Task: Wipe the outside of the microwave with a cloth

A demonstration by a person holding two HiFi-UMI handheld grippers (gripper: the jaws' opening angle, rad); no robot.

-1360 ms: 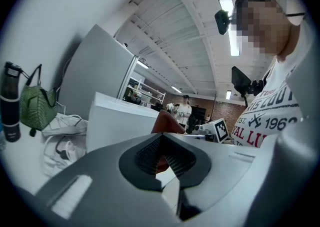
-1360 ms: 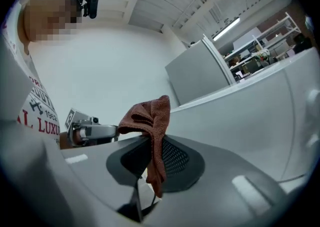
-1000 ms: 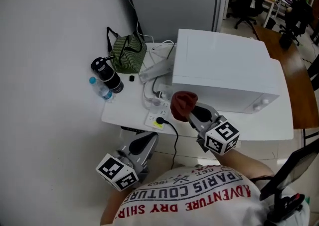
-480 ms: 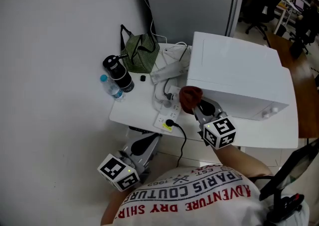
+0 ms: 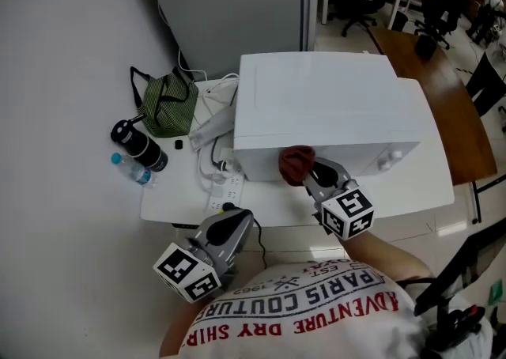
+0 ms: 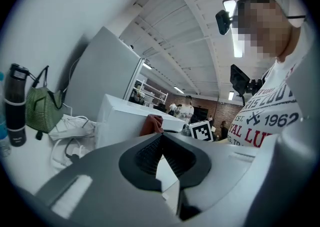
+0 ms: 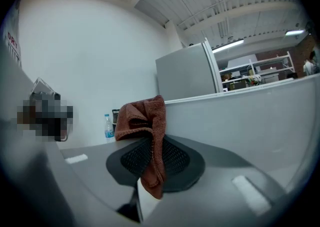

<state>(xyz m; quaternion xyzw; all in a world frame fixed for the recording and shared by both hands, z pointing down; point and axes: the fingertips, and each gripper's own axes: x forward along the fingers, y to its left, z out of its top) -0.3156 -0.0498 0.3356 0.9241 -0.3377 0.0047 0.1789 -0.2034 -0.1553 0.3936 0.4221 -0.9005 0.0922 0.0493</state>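
Note:
A white microwave stands on a white table. My right gripper is shut on a reddish-brown cloth, which rests against the microwave's near face, towards its left end. In the right gripper view the cloth is bunched between the jaws, with the microwave's wall close on the right. My left gripper hangs low at the table's front edge, shut with nothing in it. From the left gripper view I see the microwave and the cloth ahead.
To the microwave's left lie a green striped bag, a black flask, a small water bottle, a power strip and tangled cables. A grey cabinet stands behind. A brown table is at the right.
The right gripper has carried the cloth from the microwave's left side round to its near face. The head view has swung, so the microwave now sits centrally. The left gripper has stayed low.

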